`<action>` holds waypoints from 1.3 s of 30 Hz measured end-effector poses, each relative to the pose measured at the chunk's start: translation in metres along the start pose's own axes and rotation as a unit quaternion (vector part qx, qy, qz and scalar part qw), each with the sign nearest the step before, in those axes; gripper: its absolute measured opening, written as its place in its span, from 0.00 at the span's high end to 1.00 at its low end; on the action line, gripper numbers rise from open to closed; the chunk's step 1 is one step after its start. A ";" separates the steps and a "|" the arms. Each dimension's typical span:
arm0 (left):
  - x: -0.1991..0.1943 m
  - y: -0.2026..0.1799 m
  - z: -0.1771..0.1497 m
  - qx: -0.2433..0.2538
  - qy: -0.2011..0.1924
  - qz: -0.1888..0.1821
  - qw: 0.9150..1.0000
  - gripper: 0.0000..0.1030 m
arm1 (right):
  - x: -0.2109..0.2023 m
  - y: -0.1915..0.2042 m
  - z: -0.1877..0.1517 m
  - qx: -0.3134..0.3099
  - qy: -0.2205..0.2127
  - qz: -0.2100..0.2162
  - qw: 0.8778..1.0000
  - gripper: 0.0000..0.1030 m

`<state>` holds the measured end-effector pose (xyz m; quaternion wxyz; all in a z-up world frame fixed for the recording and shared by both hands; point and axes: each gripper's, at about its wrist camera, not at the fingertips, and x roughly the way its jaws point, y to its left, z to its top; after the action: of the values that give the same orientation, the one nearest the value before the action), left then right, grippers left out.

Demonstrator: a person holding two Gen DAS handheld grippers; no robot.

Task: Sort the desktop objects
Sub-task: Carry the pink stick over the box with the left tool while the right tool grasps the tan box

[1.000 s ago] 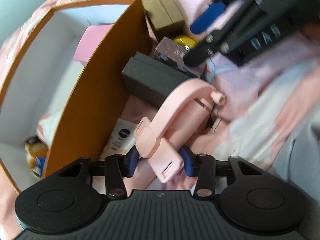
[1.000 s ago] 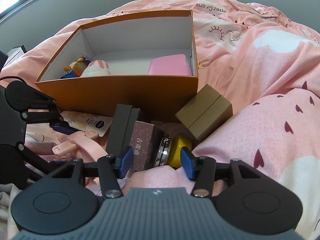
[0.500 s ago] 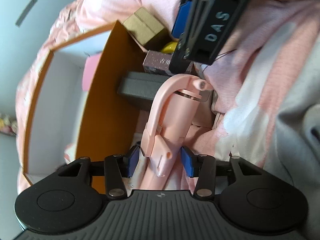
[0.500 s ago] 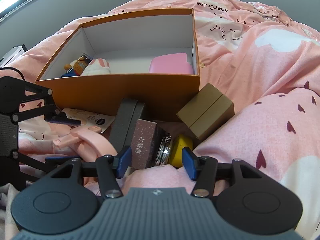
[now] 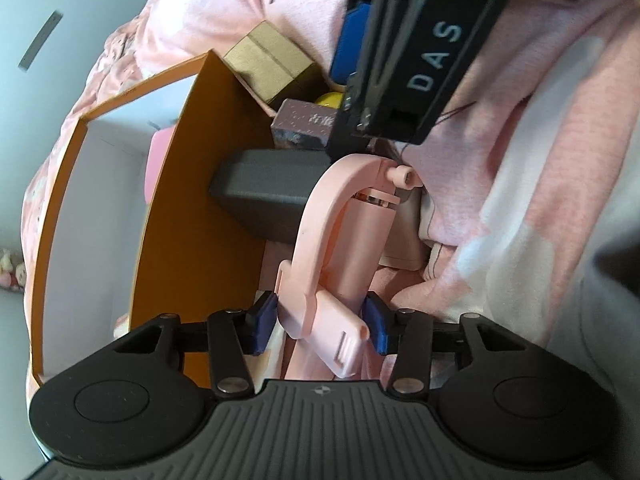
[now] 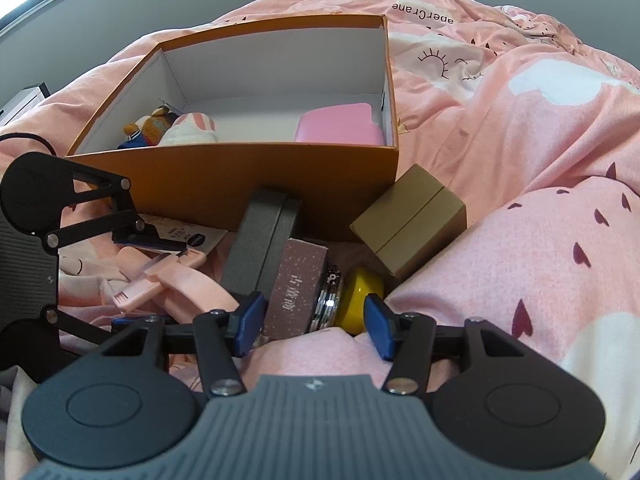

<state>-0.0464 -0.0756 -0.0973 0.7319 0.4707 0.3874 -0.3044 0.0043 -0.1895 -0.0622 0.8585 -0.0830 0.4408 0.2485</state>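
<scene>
My left gripper (image 5: 320, 322) is shut on a pink folding phone stand (image 5: 340, 248), held beside the near wall of the orange box (image 5: 192, 216). The stand also shows in the right wrist view (image 6: 168, 280), with the left gripper (image 6: 156, 248) on it. My right gripper (image 6: 312, 322) is open and empty, low over a mauve box (image 6: 296, 292), a metal ring (image 6: 328, 300) and a yellow round thing (image 6: 360, 296). The orange box (image 6: 240, 184) holds a pink case (image 6: 340, 124), a plush toy (image 6: 148, 128) and a striped white item (image 6: 196, 128).
A dark grey box (image 6: 260, 244) and a brown cardboard box (image 6: 412, 220) lean at the orange box's front wall. A white sachet (image 6: 192, 236) lies under the left gripper. Everything sits on a rumpled pink duvet (image 6: 500, 128). The right gripper's body (image 5: 420, 40) hangs close above the stand.
My left gripper has lifted and rolled with the pink stand, so the stand now points up along the orange box's wall. The right gripper has crept slightly forward and stays open.
</scene>
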 end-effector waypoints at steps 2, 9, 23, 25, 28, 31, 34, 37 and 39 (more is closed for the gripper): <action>-0.005 0.000 -0.001 -0.008 0.000 0.006 1.000 0.49 | -0.001 -0.001 -0.001 0.002 -0.001 0.002 1.000 0.44; -0.023 0.016 -0.003 -0.062 -0.005 0.005 0.998 0.50 | -0.011 -0.009 0.000 0.024 -0.018 0.015 0.999 0.46; -0.086 0.055 -0.006 -0.180 -0.036 -0.039 0.982 0.50 | -0.050 -0.060 0.030 0.057 -0.056 0.006 0.997 0.45; -0.095 0.061 -0.006 -0.196 -0.039 -0.043 0.979 0.50 | -0.046 -0.067 0.037 0.041 -0.034 0.004 0.999 0.45; -0.109 0.071 -0.007 -0.221 -0.045 -0.056 0.973 0.50 | -0.039 -0.070 0.048 0.000 -0.016 0.015 1.000 0.37; -0.117 0.085 -0.006 -0.236 -0.045 -0.053 0.969 0.50 | -0.025 -0.058 0.058 -0.087 0.011 0.027 0.996 0.31; -0.120 0.101 -0.004 -0.245 -0.044 -0.043 0.968 0.50 | -0.009 -0.042 0.063 -0.165 0.031 0.007 0.986 0.31; -0.124 0.116 -0.004 -0.240 -0.041 -0.032 0.969 0.50 | 0.006 -0.027 0.066 -0.224 0.058 -0.001 0.973 0.31; -0.125 0.125 -0.004 -0.234 -0.032 -0.019 0.972 0.50 | 0.015 -0.020 0.064 -0.253 0.072 -0.013 0.965 0.31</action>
<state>-0.0101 -0.0156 0.0652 0.8278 0.2691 0.4332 -0.2339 0.0675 -0.1779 -0.0375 0.7786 -0.3213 0.4233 0.3339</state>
